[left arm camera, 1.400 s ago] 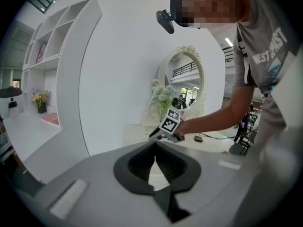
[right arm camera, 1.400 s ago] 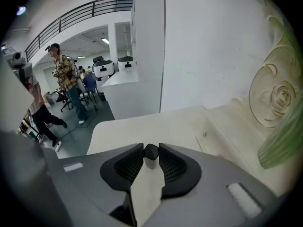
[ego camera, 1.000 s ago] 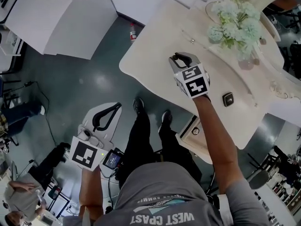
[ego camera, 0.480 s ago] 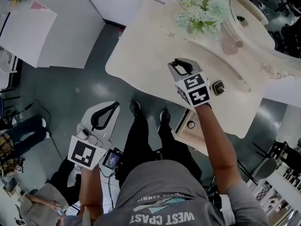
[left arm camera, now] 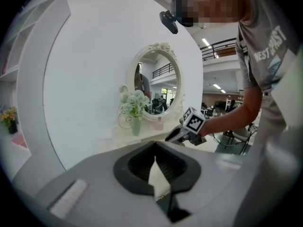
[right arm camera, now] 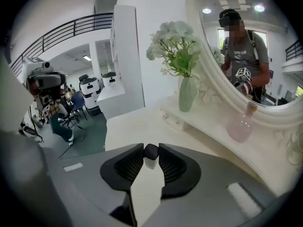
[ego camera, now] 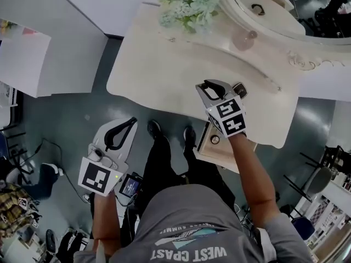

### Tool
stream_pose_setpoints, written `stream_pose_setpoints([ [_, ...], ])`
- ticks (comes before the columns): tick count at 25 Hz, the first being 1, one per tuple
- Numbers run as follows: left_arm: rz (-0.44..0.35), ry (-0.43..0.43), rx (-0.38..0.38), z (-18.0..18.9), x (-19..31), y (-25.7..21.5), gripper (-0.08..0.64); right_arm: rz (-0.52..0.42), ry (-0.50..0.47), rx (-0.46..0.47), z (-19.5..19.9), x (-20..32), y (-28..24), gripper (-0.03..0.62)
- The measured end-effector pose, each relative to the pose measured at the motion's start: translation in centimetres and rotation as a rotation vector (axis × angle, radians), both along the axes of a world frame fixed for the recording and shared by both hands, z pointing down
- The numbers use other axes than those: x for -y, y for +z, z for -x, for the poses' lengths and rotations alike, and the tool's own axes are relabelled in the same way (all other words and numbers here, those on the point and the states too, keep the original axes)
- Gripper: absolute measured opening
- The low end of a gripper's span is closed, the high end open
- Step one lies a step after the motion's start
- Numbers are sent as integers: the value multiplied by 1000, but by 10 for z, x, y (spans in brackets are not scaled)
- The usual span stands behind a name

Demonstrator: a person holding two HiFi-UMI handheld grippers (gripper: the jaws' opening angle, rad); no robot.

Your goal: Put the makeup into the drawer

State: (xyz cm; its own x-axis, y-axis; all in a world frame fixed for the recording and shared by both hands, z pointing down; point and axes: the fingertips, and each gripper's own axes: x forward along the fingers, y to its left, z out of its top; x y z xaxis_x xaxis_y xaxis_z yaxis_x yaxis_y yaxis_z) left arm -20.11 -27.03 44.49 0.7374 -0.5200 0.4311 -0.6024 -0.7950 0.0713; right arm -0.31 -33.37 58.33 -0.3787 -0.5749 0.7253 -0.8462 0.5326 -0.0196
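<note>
My right gripper (right arm camera: pixel 151 156) is shut on a small makeup item (right arm camera: pixel 151 154) with a black cap and a pale body, pinched at the jaw tips. In the head view this gripper (ego camera: pixel 208 86) hovers over the cream dressing table (ego camera: pixel 159 70) near its front edge, just above the open drawer (ego camera: pixel 219 149) with a round knob. A black compact (ego camera: pixel 239 89) lies on the tabletop right beside it. My left gripper (ego camera: pixel 131 122) hangs over the grey floor, left of the person's legs, jaws closed and nothing in them. From the left gripper view, the right gripper (left arm camera: pixel 188 127) shows at the table.
A vase of pale flowers (ego camera: pixel 189 4), a pink bottle (ego camera: pixel 244 39) and an oval mirror (ego camera: pixel 269 7) stand at the table's back. A white cabinet (ego camera: pixel 60 48) stands to the left on the floor. The person's shoes (ego camera: pixel 154 129) are under the table's front edge.
The right gripper has drawn back toward the table's front edge, over the open drawer, still gripping the makeup item; the compact now lies right beside it. The left gripper stays low at the person's side.
</note>
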Motion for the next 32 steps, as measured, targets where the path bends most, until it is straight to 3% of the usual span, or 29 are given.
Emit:
stream_pose_setpoints([
  [13, -16, 132, 17, -81, -14, -11, 2, 46, 167, 30, -95, -88, 2, 103],
  [23, -24, 225, 28, -134, -34, -12, 2, 92, 248, 67, -133, -164, 23, 103],
  [32, -20, 300, 40, -185, -50, -15, 2, 158, 258, 52, -163, -225, 53, 103],
])
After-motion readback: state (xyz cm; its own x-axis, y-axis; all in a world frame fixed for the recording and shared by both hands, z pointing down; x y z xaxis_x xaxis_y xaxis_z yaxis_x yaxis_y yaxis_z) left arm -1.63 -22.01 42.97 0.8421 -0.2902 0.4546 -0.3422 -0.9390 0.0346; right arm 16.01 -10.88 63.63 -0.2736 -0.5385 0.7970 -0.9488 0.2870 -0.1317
